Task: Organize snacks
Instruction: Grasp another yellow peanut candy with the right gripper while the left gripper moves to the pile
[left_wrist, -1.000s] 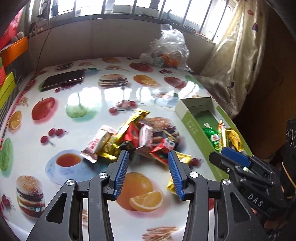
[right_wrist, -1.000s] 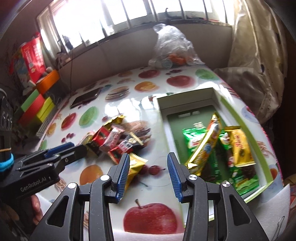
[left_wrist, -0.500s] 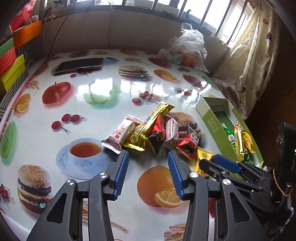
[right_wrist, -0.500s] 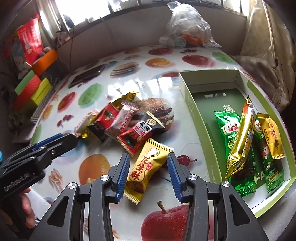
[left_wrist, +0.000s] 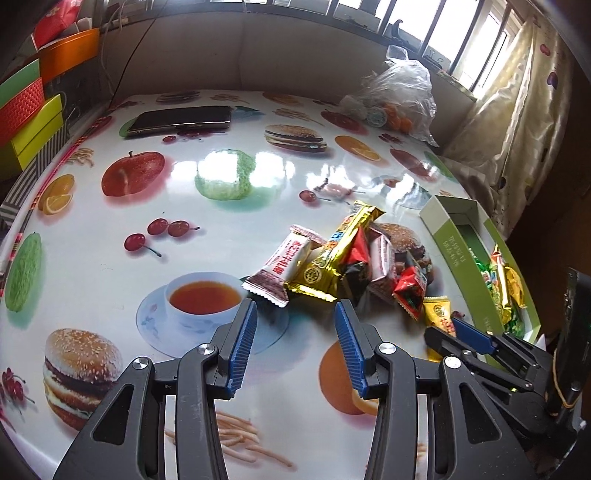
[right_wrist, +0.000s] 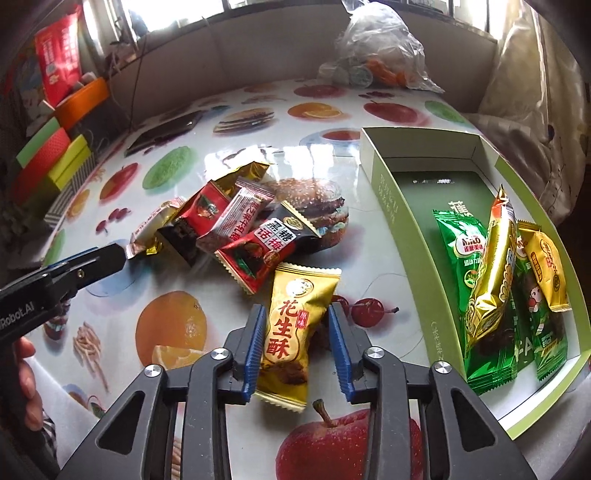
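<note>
Right gripper (right_wrist: 297, 343) sits over the yellow peanut-crisp packet (right_wrist: 293, 325) on the worktop (right_wrist: 391, 291), jaws closing with the packet between them. The left pad looks on the wrapper edge; a sliver of gap shows at the right pad, so no full pinch yet. The packet lies flat just beside the snack pile (right_wrist: 236, 229), near the green box (right_wrist: 402, 236), which already holds a few snacks (right_wrist: 495, 280).

Left gripper (left_wrist: 293, 343) hovers just short of the pile's near edge, jaws at medium width, nothing between them. Nearest to it is the white-and-brown packet (left_wrist: 284, 266).

To do this grab well, I judge:
- Squeeze across the packet's lower half where the filling bulges, not the crimped end.
- Close fully before lifting; the glossy wrapper may slip.
- Lift clear of the red packet (right_wrist: 255, 254) that touches its top corner.
- Carry over the box wall, drop into the bare far part of the box.
- Keep the left gripper out of the right one's path.
</note>
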